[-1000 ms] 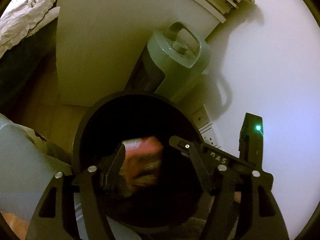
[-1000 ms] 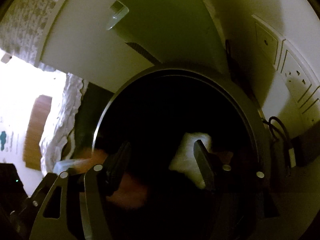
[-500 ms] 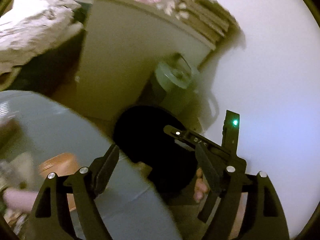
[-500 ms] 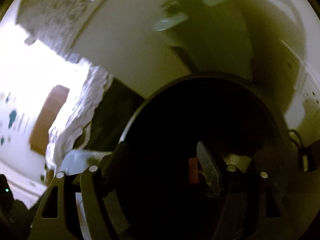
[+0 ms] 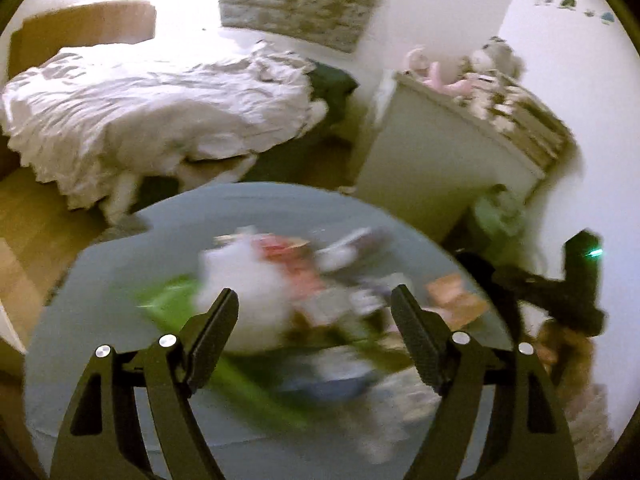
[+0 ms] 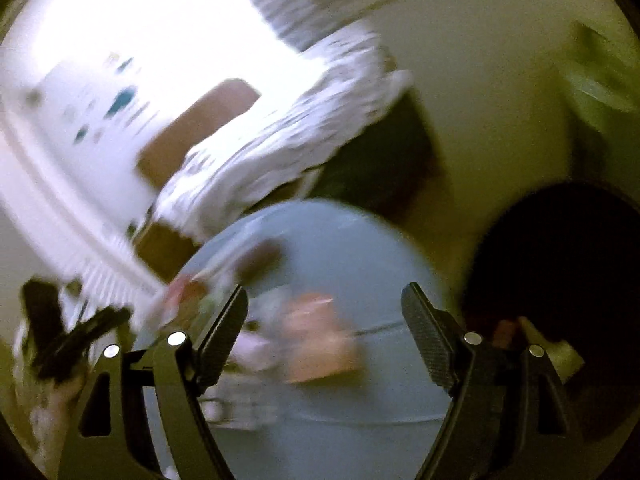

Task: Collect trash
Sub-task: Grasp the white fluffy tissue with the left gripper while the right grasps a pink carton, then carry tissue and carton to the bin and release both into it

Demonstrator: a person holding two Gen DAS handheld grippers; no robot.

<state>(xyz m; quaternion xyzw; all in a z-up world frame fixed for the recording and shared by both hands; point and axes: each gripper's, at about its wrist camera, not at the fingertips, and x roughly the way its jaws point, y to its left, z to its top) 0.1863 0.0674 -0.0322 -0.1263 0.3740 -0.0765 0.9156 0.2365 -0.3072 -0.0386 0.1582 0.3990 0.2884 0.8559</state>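
- Trash pile (image 5: 304, 300): heap of mixed litter on a round grey-blue table (image 5: 80, 360), heavily blurred. Distinguishable parts: a white crumpled lump (image 5: 240, 292), a green wrapper (image 5: 168, 304) at its 8 o'clock, reddish-pink packaging (image 5: 288, 256) at its 2 o'clock, and an orange piece (image 5: 456, 300) toward the table's 3 o'clock edge.
- Left gripper (image 5: 312, 316): jaws spread wide, nothing between them; the pile lies directly ahead, the white lump beside the left finger.
- Right gripper (image 6: 324, 320): jaws spread wide, empty; a blurred pinkish item (image 6: 316, 336) on the table sits between the fingers, farther off; contact cannot be told.
- Black bin (image 6: 560, 264): dark round opening at 3 o'clock of the right gripper, beside the table.
- Right wrist view: the other gripper appears at 9 o'clock, blurred.
- Bed (image 5: 152, 120): rumpled white duvet, 11 o'clock of the table.
- White cabinet (image 5: 432, 168): at 1 o'clock, pink soft toys (image 5: 440, 72) on top.
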